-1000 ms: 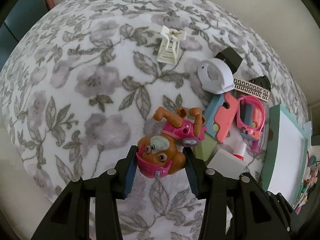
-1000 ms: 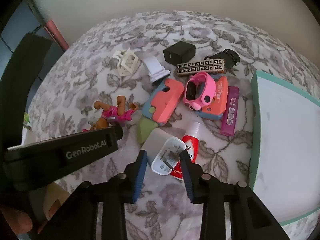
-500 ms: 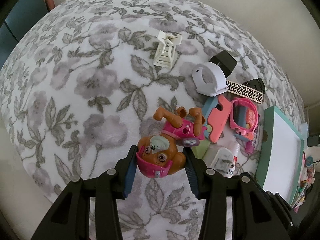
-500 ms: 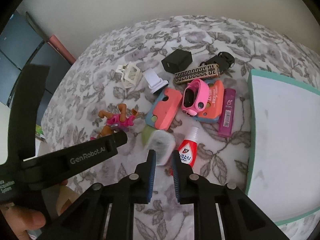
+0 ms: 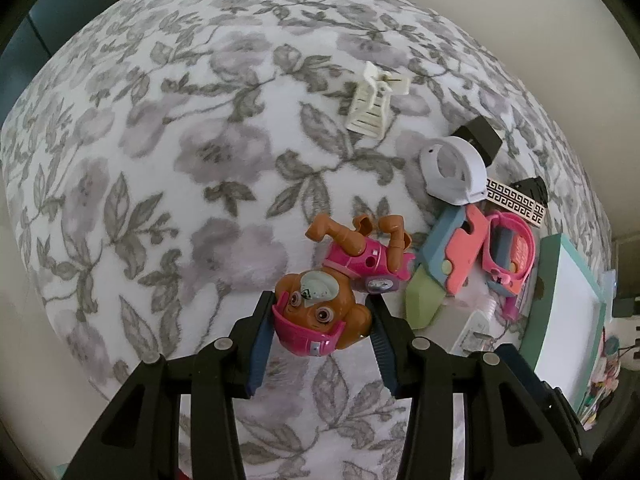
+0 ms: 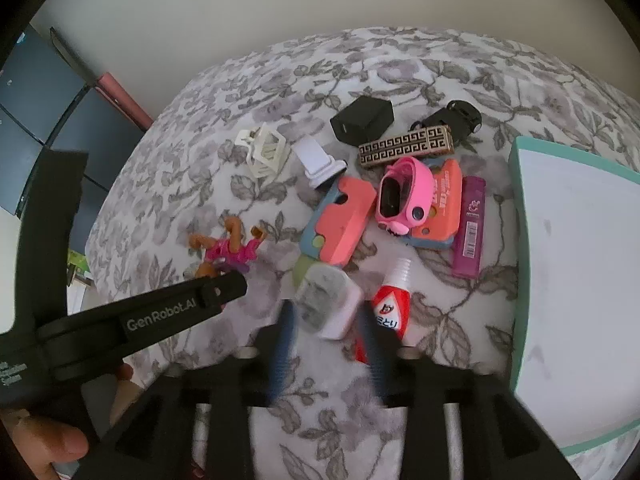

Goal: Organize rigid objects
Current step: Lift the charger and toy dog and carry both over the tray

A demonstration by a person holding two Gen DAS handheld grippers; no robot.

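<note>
A brown toy dog (image 5: 320,312) in a pink outfit hangs upside down over the floral bedspread (image 5: 160,160), its head clamped in my left gripper (image 5: 320,304). In the right wrist view the dog (image 6: 228,250) shows behind the left gripper's black arm (image 6: 160,320). My right gripper (image 6: 325,312) is blurred, its jaws opening. A white plug adapter (image 6: 326,304) lies on the bed between the fingertips, and the pads do not press on it. A red glue bottle (image 6: 390,308) lies just right of it.
A teal-rimmed white tray (image 6: 516,280) lies on the right. Behind the adapter lie a coral and blue case (image 6: 340,224), a pink toy watch (image 6: 404,196), a purple lighter (image 6: 468,228), a patterned bar (image 6: 406,146), a black cube (image 6: 362,120) and a white hair clip (image 6: 264,152). A hand (image 6: 40,440) shows bottom left.
The right jaws closed fully near the white adapter, then spread again around it; the adapter has turned over. The left gripper with the dog drifted slightly.
</note>
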